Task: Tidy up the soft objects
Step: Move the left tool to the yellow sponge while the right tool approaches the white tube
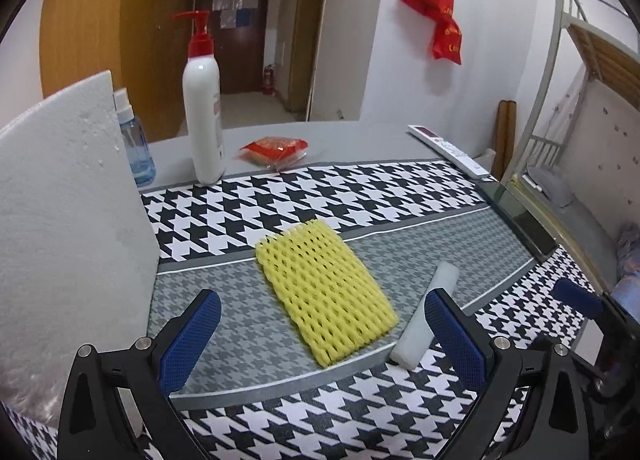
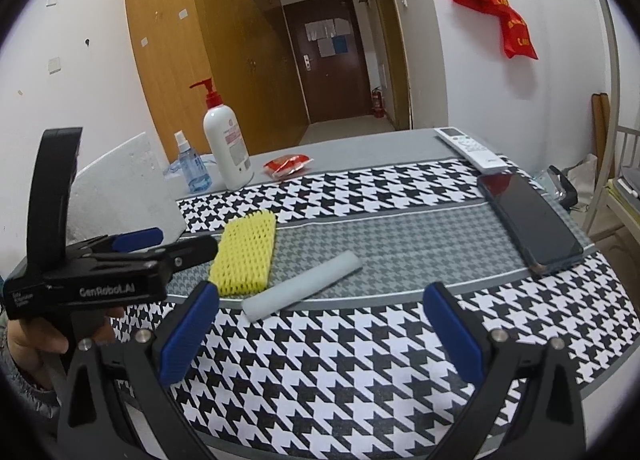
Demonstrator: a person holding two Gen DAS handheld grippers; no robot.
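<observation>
On the grey houndstooth band of the table mat (image 1: 224,300) lies a yellow foam net sleeve (image 1: 326,292), flat, with a white foam tube (image 1: 426,320) just to its right, the tube's near end reaching the edge of the black-and-white band. From the right wrist view the two look close together, though whether they touch cannot be told. The left gripper (image 1: 320,336) hangs above the near part of the mat with its blue-padded jaws spread wide and nothing between them; the sleeve sits ahead in the gap and the tube is partly behind the right pad. The right gripper (image 2: 320,332) is likewise released and empty, its jaws wide over the near black-and-white band, the tube just ahead of it. In the right wrist view the left gripper is seen from the side at the left, held by a hand (image 2: 36,340). At the left edge stands a white foam board (image 1: 68,220), upright. Far along the table are a blue spray bottle (image 1: 136,148), a white pump bottle (image 1: 204,116) with a red pump, a red snack packet (image 1: 276,150) and a white remote control (image 1: 450,150). A dark phone (image 2: 528,220) lies on the right side of the mat. A red bag (image 1: 438,8) hangs on the far wall
</observation>
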